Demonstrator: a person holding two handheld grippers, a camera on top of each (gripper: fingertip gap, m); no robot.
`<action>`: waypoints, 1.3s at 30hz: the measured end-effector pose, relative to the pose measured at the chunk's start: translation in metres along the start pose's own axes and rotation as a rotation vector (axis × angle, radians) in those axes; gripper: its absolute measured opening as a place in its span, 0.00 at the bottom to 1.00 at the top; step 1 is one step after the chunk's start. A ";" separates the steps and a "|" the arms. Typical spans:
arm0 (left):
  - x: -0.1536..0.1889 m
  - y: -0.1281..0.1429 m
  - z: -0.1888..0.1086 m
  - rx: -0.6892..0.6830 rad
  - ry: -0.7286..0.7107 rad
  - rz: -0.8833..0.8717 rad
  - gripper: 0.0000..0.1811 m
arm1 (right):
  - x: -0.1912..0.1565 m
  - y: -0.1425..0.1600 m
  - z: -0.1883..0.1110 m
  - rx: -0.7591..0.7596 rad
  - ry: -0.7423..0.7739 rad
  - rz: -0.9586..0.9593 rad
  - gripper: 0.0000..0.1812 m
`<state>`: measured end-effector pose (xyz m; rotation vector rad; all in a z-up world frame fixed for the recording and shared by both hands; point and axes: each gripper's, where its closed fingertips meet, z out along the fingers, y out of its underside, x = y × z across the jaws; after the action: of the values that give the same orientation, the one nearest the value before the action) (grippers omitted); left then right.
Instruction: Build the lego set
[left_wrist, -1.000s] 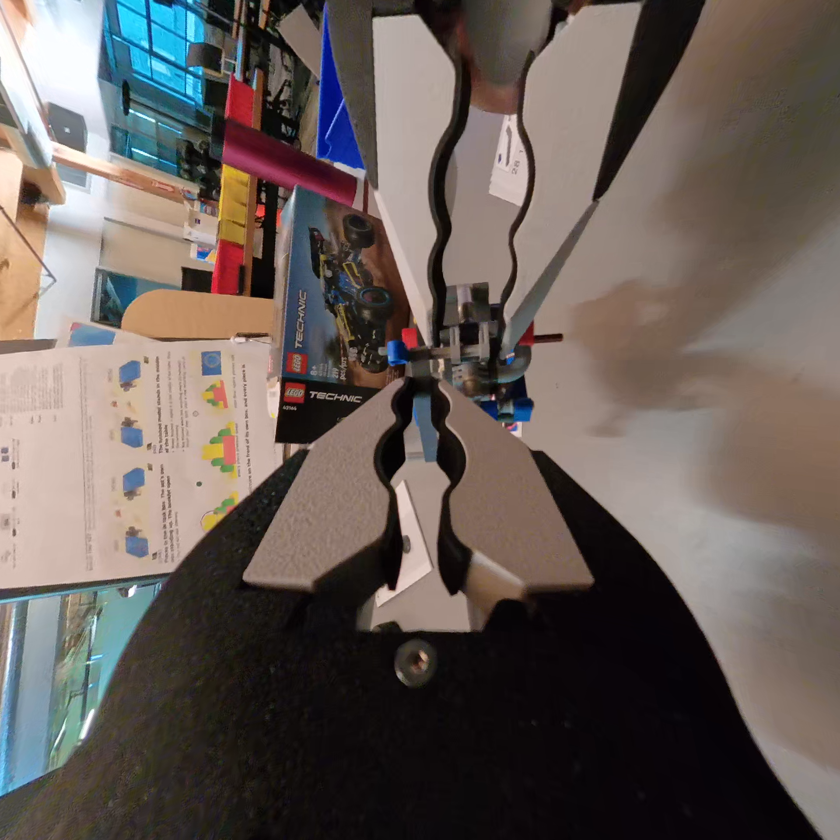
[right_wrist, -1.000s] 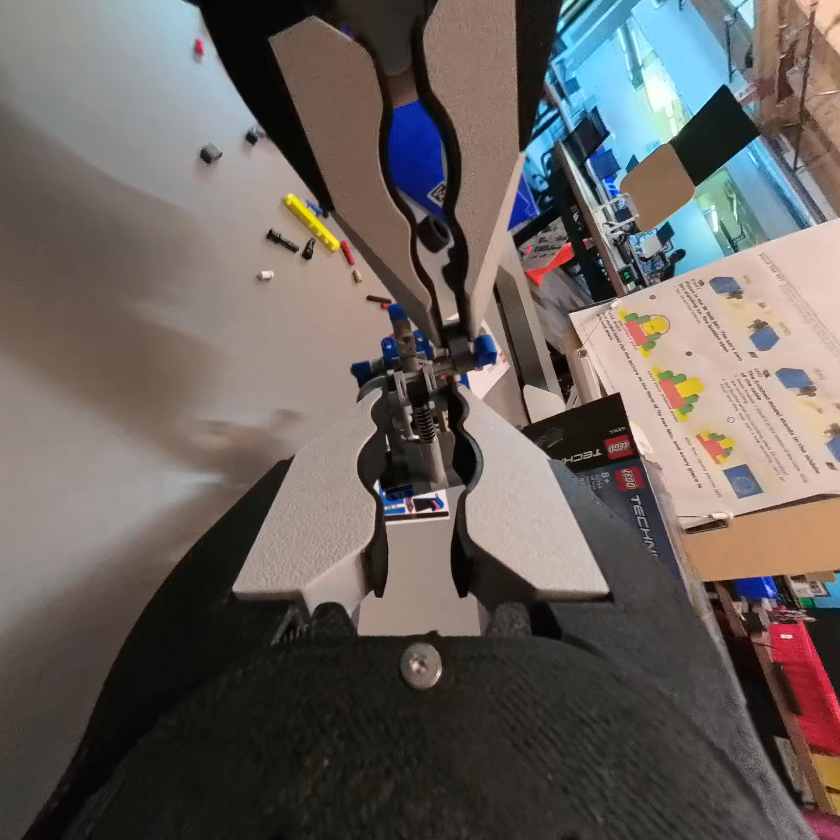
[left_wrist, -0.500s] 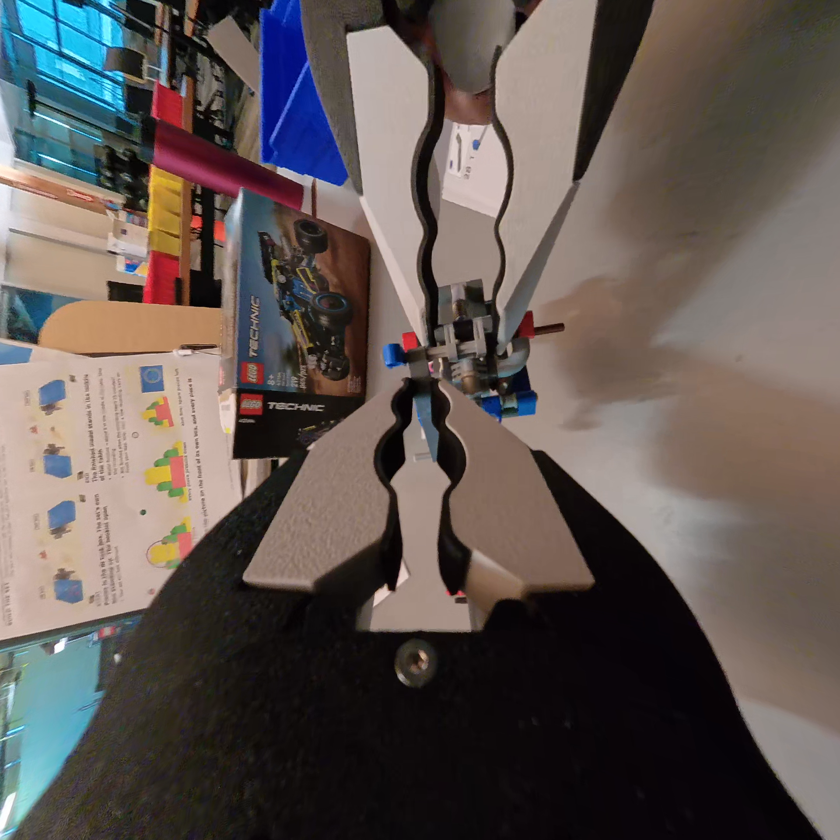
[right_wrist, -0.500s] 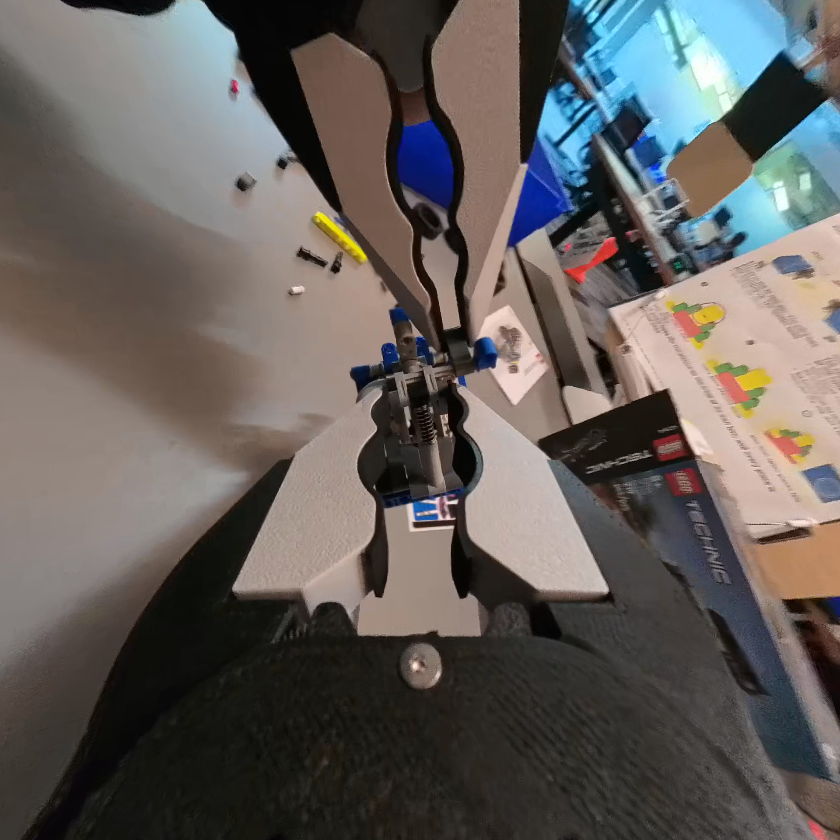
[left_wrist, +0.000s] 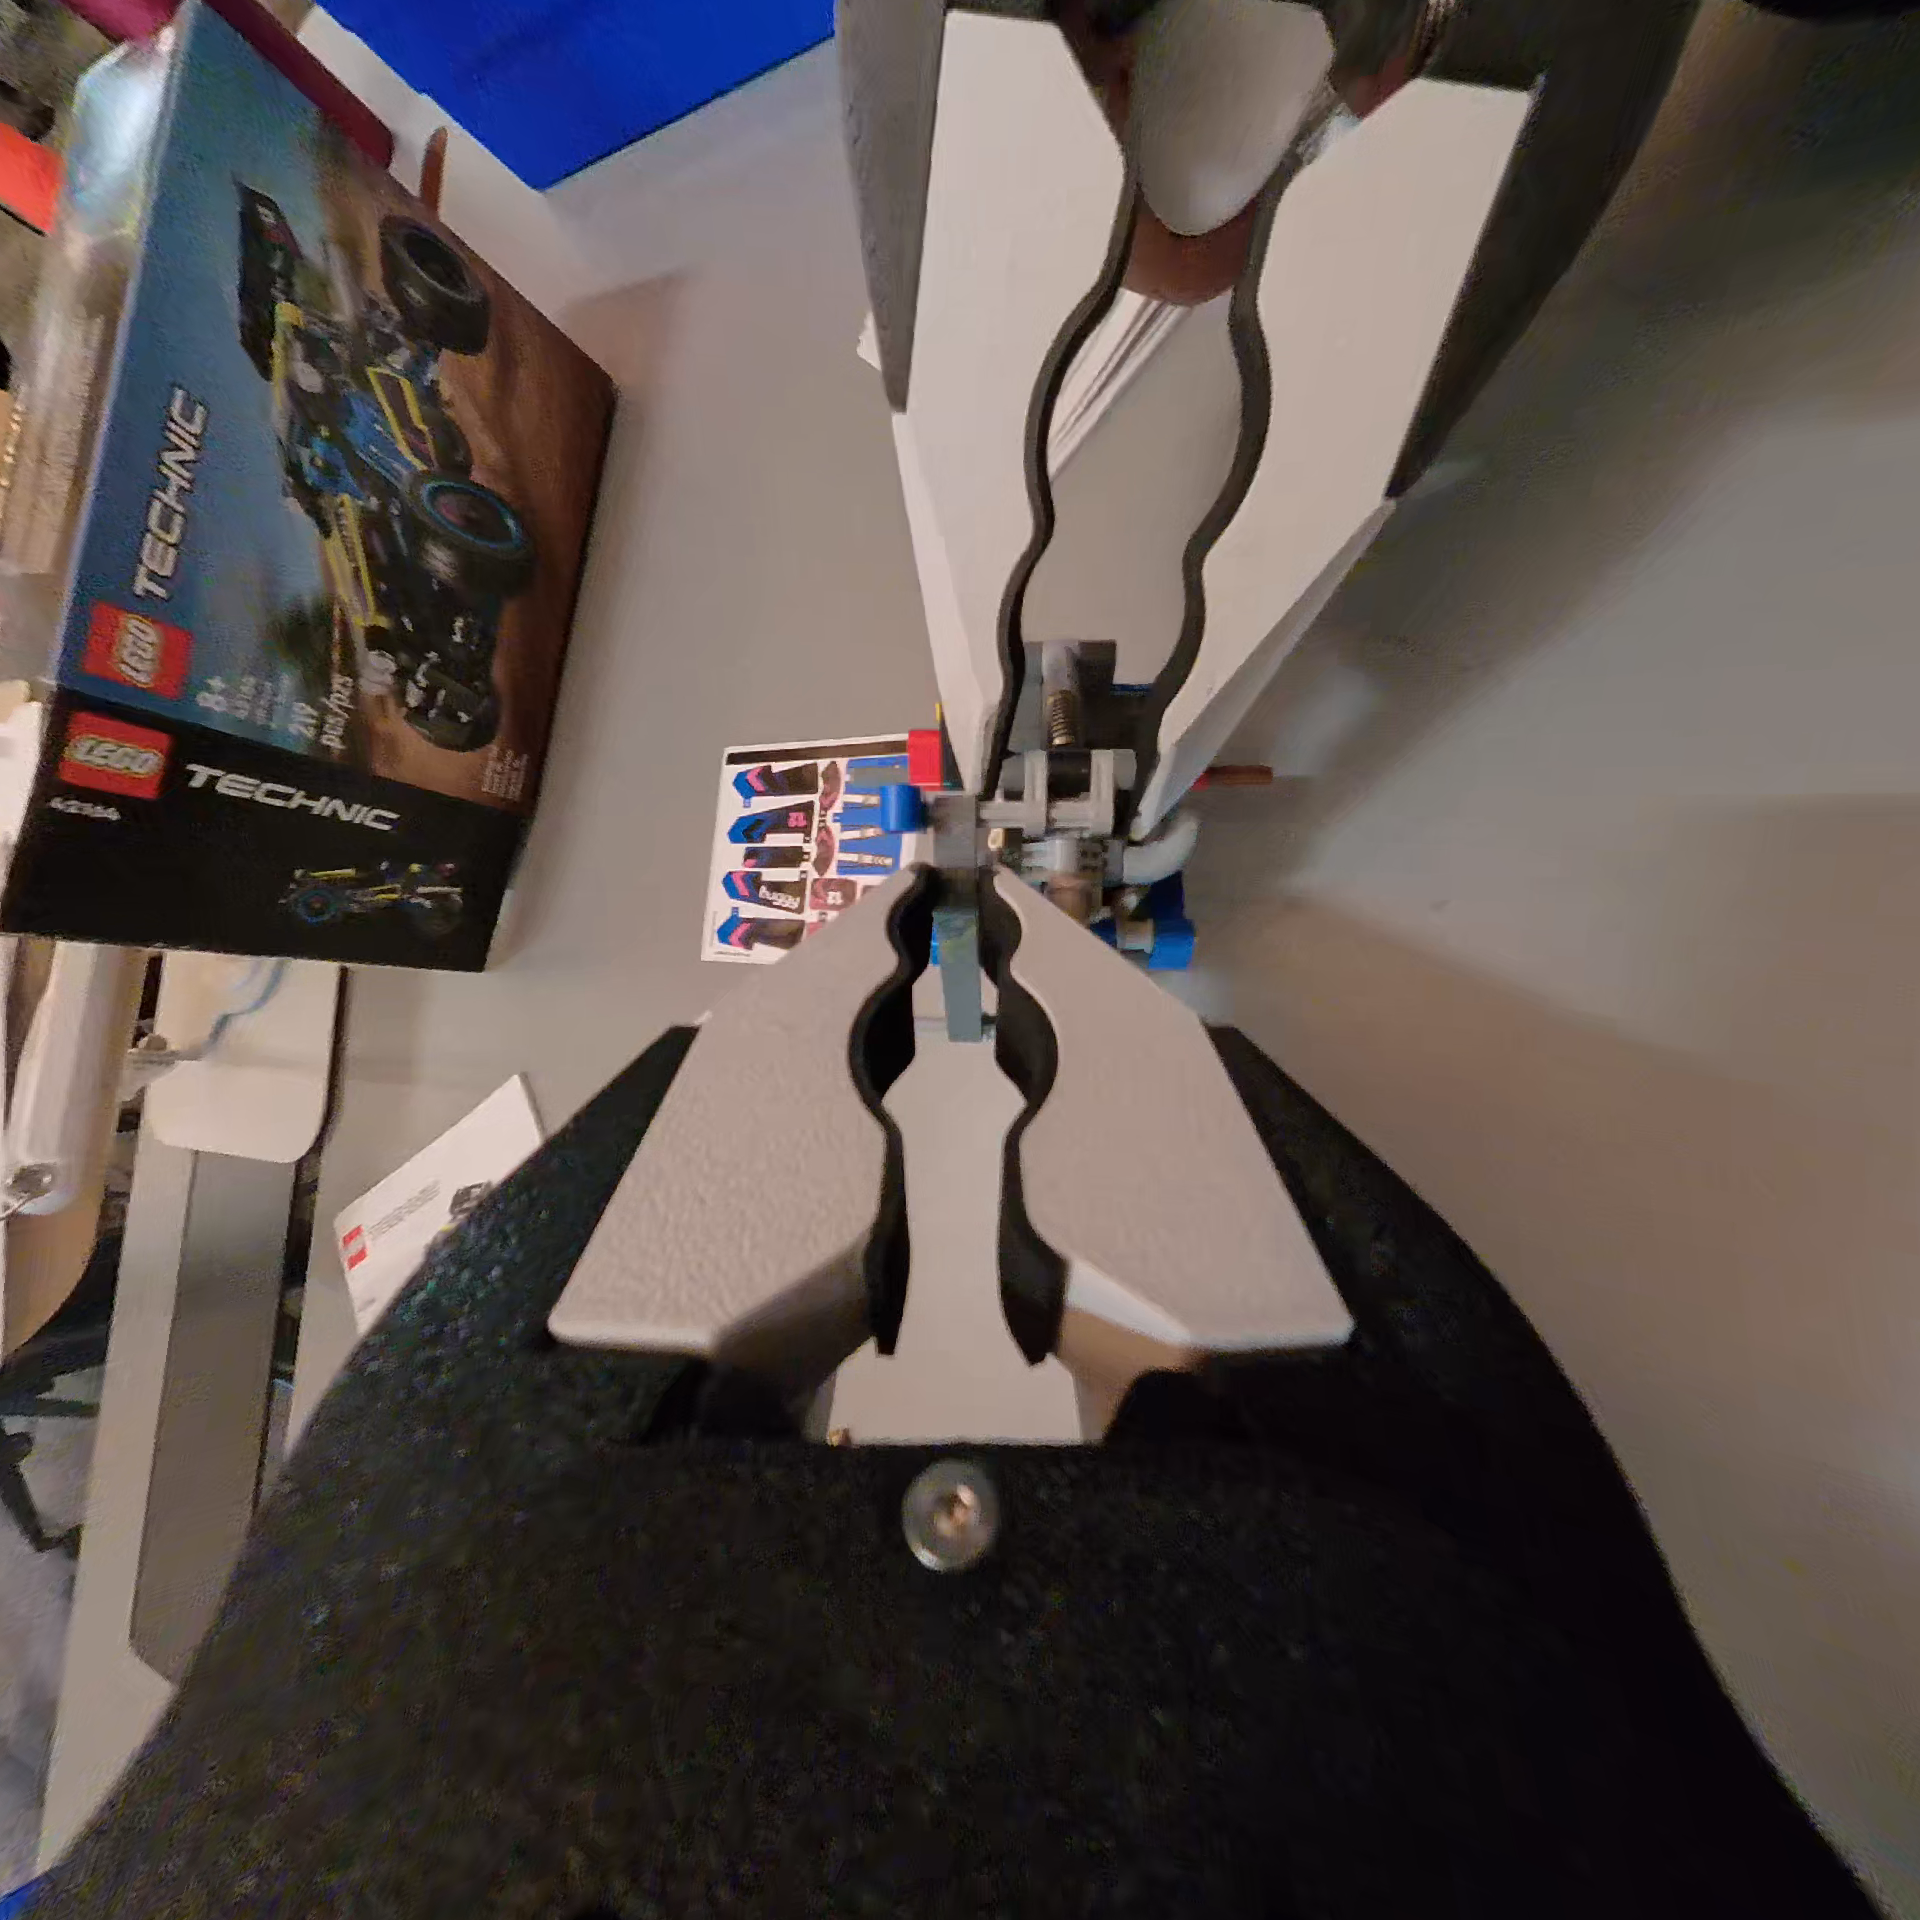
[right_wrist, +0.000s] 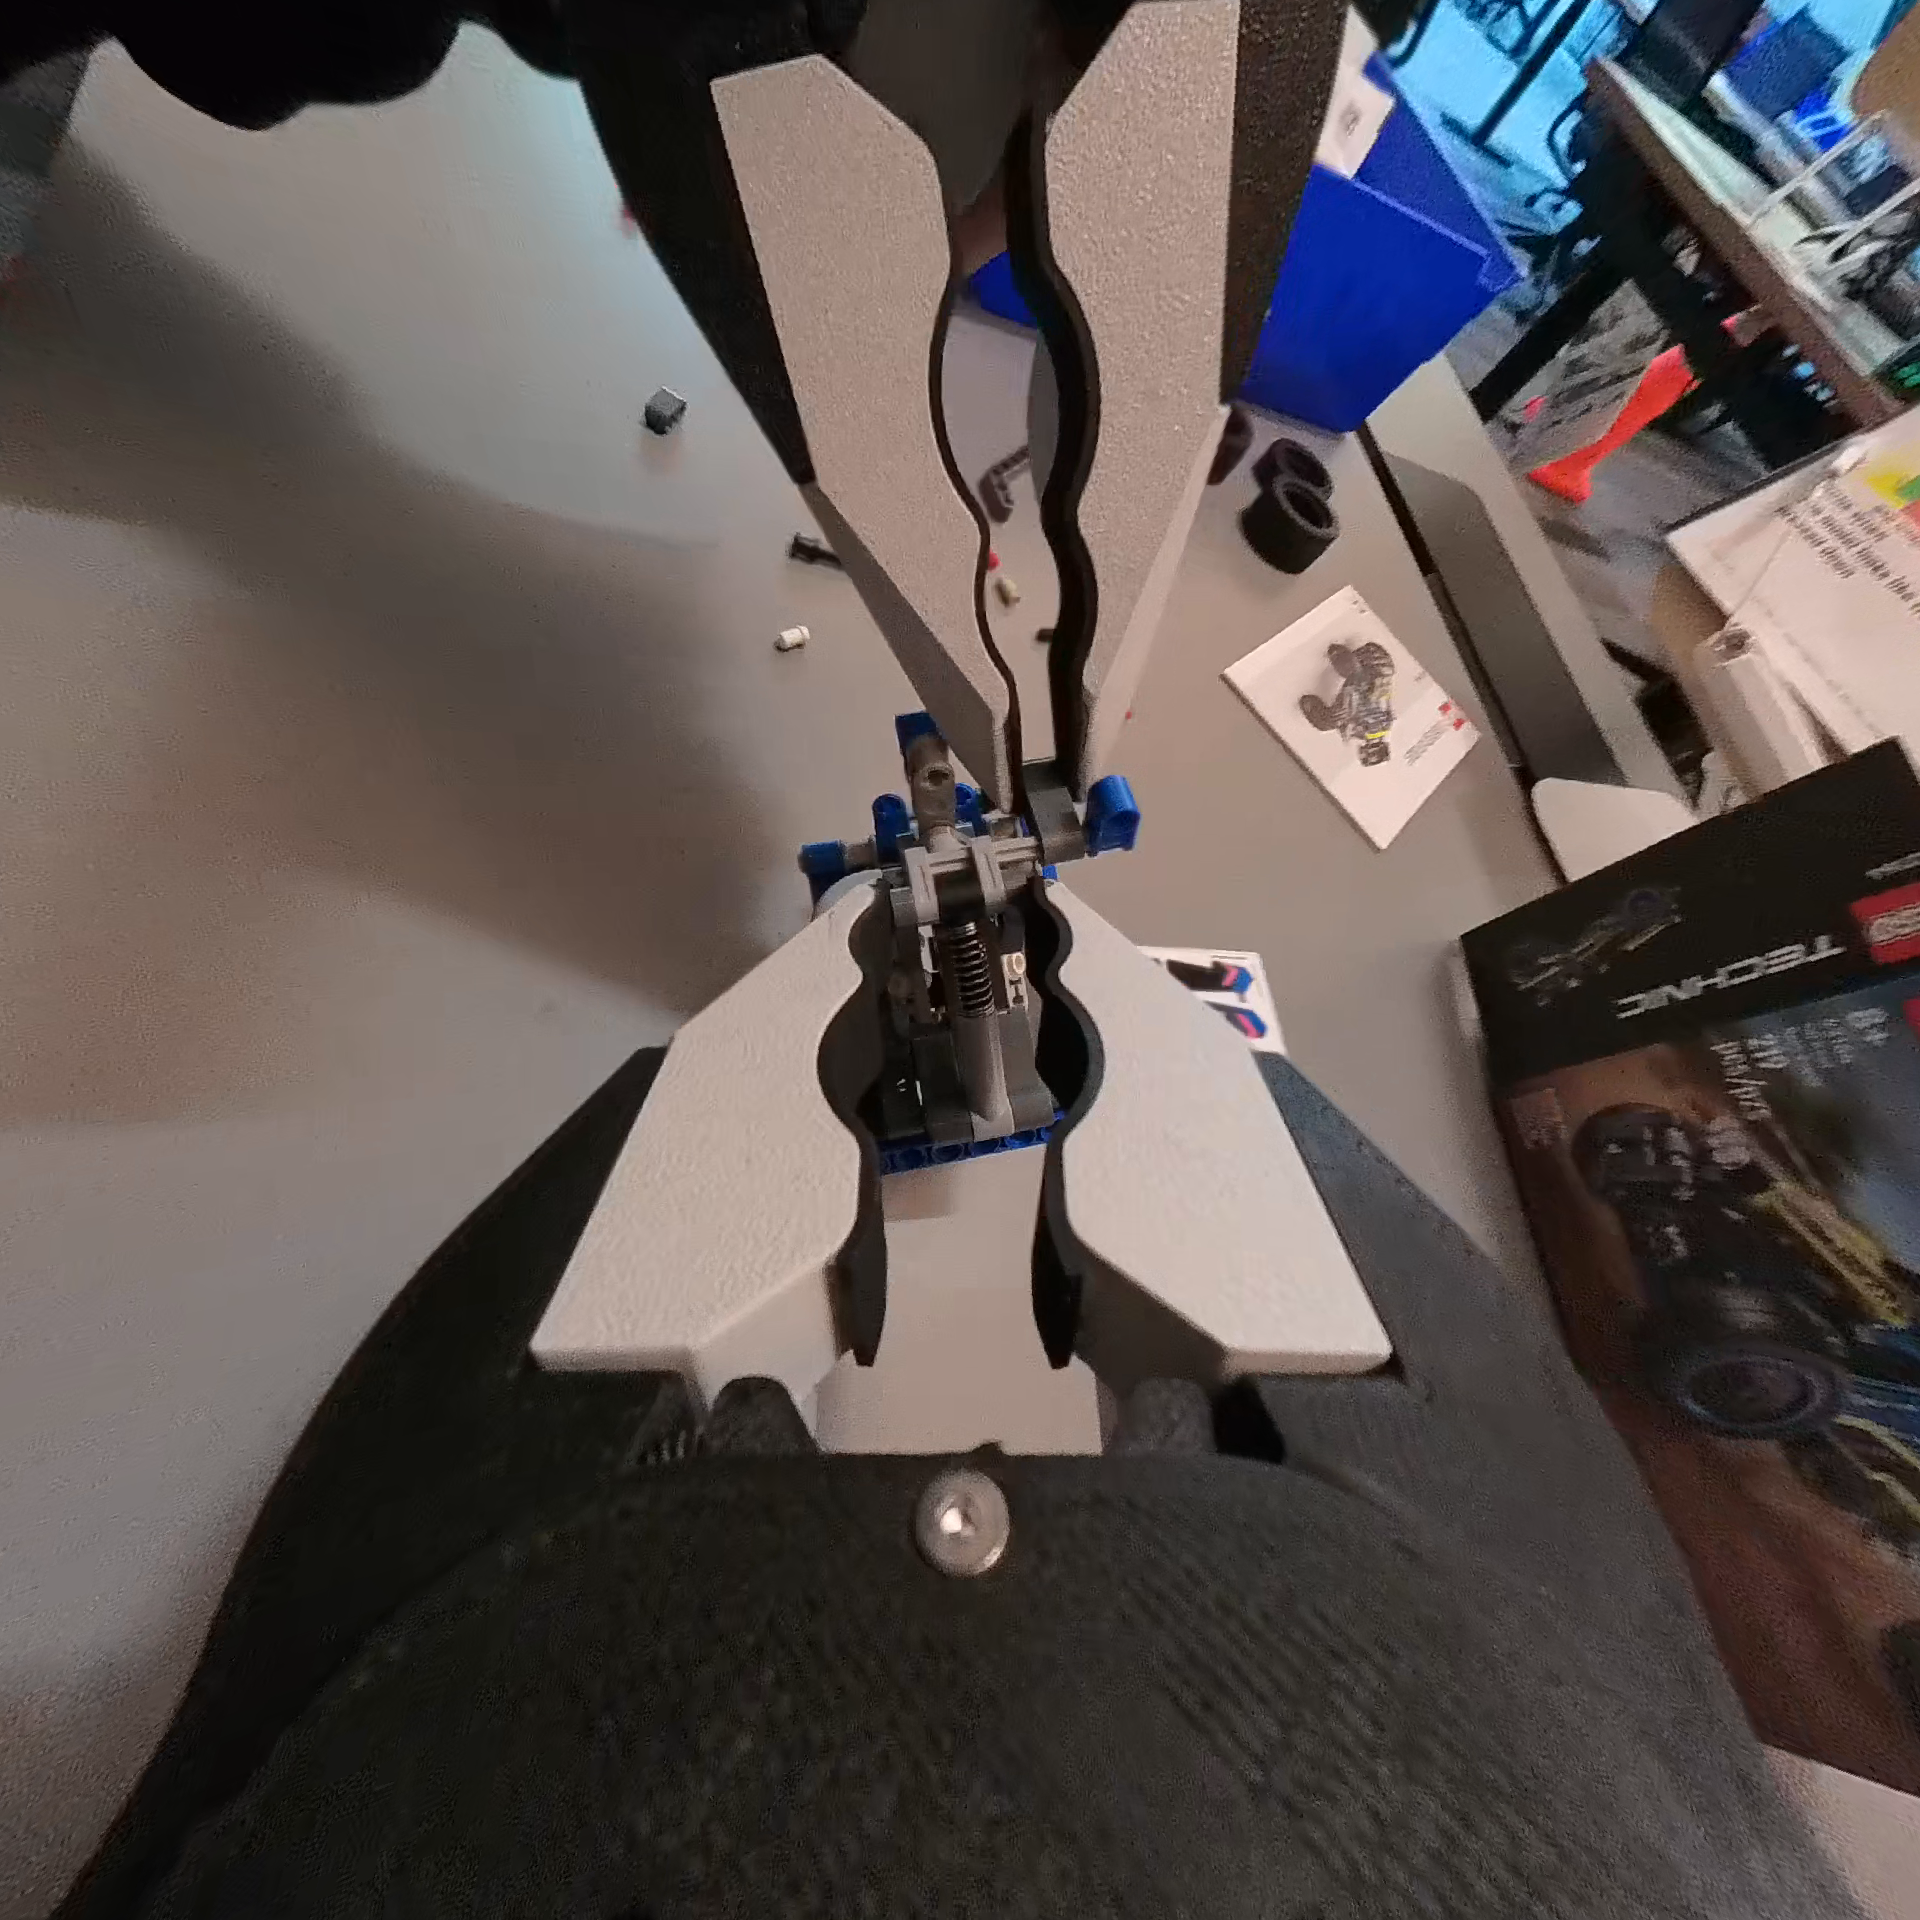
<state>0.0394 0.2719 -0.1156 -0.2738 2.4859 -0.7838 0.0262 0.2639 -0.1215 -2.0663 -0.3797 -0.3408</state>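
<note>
**Holding the half-built model between two tips that meet head-on**

The right hand-held gripper (right_wrist: 961, 914) is clenched around the grey and blue lego assembly (right_wrist: 961, 987), which sits deep between its two fingers with the black spring and grey frame showing. The long axis of the assembly runs along the fingers, pointing away from the camera toward the other tool. The left hand-held gripper (left_wrist: 954, 894) comes from the opposite side, tip to tip, and is closed on a thin grey beam (left_wrist: 961, 977) that seems to join the assembly at its near end. From the left wrist view the model (left_wrist: 1070, 810) lies straight ahead of the fingertips, touching them, with a blue pin (left_wrist: 899, 808) sticking out to the side. Both tools are equally near; I judge the coming move is a push or small twist along this shared axis.

Everything is lifted above the grey counter (right_wrist: 364, 831). Under it lies the sticker sheet (left_wrist: 800, 842). The set's box (left_wrist: 301, 540) stands well apart to one side, the instruction booklet (right_wrist: 1351, 717) and black tyres (right_wrist: 1288, 509) lie farther off, and small loose pieces (right_wrist: 665, 410) are scattered beyond. Nothing stands in the way.
</note>
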 end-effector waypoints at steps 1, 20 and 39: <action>0.001 0.001 0.001 -0.006 0.015 -0.014 0.03 | -0.002 0.001 0.000 0.003 -0.016 0.013 0.13; 0.025 0.012 0.019 -0.071 0.185 -0.294 0.27 | -0.008 0.016 0.012 -0.025 -0.096 0.147 0.13; 0.032 0.023 0.026 0.010 0.125 -0.318 0.24 | -0.010 0.022 0.005 0.072 -0.183 0.071 0.19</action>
<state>0.0251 0.2671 -0.1605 -0.6468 2.5891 -0.9657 0.0262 0.2559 -0.1452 -2.0405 -0.4207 -0.0943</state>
